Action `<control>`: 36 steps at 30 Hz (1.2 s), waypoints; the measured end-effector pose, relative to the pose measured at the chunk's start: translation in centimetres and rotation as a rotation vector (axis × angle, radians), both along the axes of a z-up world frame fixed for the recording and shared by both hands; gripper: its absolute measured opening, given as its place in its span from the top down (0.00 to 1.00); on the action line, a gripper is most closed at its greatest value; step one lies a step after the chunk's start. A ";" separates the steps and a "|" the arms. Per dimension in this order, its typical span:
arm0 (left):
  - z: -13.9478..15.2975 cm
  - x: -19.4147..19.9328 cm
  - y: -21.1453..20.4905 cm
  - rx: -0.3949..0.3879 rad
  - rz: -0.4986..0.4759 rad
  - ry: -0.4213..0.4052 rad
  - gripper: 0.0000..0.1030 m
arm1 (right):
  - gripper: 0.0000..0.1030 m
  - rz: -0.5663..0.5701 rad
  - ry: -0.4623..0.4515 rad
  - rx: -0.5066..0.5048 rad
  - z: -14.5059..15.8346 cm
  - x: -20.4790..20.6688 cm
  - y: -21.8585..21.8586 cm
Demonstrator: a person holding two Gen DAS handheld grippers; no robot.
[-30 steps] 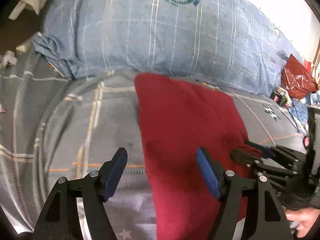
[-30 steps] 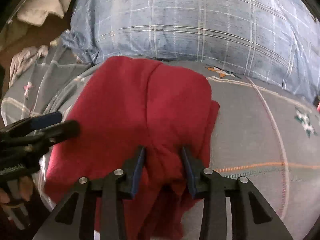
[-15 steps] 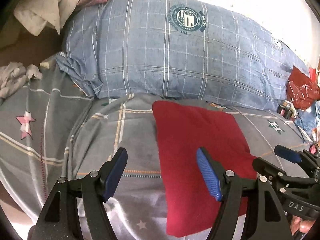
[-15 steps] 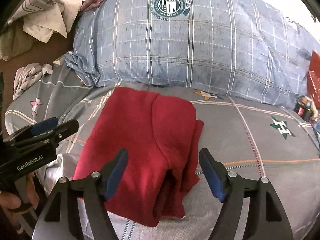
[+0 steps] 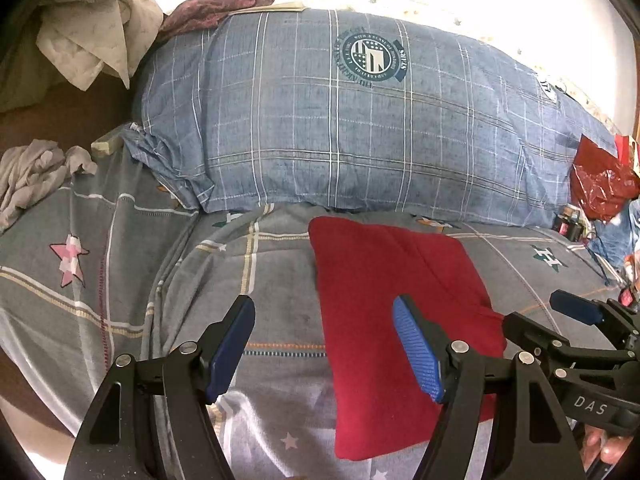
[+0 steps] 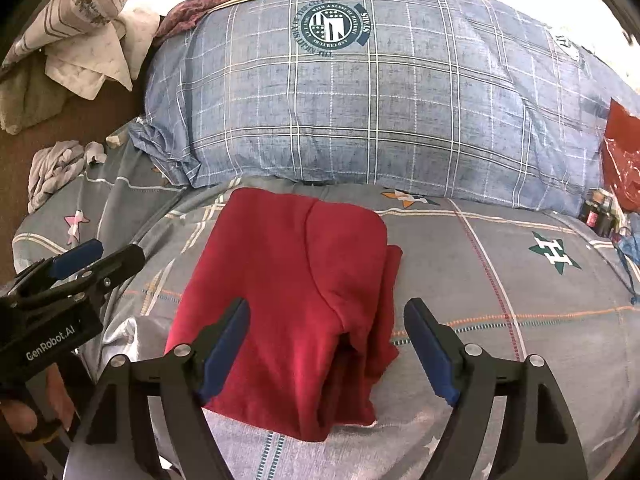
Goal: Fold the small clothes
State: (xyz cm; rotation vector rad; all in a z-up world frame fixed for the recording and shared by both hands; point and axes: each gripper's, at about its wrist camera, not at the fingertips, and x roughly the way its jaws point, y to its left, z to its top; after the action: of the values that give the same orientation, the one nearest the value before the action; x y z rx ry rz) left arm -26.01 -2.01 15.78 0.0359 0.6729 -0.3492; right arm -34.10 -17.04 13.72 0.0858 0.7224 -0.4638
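Folding looks nearly finished: the small red fleece garment point(image 6: 296, 296) lies as a compact rectangle on the grey patchwork bed cover point(image 6: 500, 264), just in front of the big blue checked pillow point(image 6: 360, 112), which serves as the landmark. Its far edge almost reaches the pillow's lower seam; a loose flap sticks out on the side away from the crumpled pale cloth point(image 6: 52, 172) at the pillow's left end.

Both tools stand with fingers wide apart and hold nothing. The left tool point(image 5: 324, 350) hovers over the bed cover in front of the pillow, its right pad above the garment's left margin. The right tool point(image 6: 326, 354) hangs over the garment's near edge, fabric visible between its pads but not pinched.

To finish well, the judgement is that the protruding flap and the bulging near-edge layers want tucking or pressing flat. The right tool should likely close low on the flap's corner, taking only that layer, while the left steadies the stack; lifting too high may undo the fold.
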 end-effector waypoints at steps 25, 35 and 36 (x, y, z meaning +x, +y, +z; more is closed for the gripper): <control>-0.1 -0.1 0.7 0.022 -0.027 -0.027 0.32 | 0.21 0.006 0.013 0.024 -0.4 0.1 0.2; -0.4 0.1 0.5 0.034 -0.031 -0.032 0.32 | 0.21 0.010 0.015 0.023 -0.4 0.7 0.4; -0.4 0.1 0.5 0.032 -0.031 -0.032 0.32 | 0.21 0.012 0.017 0.022 -0.5 0.7 0.3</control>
State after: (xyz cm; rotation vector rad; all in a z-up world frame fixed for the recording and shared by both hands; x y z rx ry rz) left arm -25.94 -1.49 15.37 0.0826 0.6472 -0.3668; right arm -33.37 -16.70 13.26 0.0980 0.7442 -0.4461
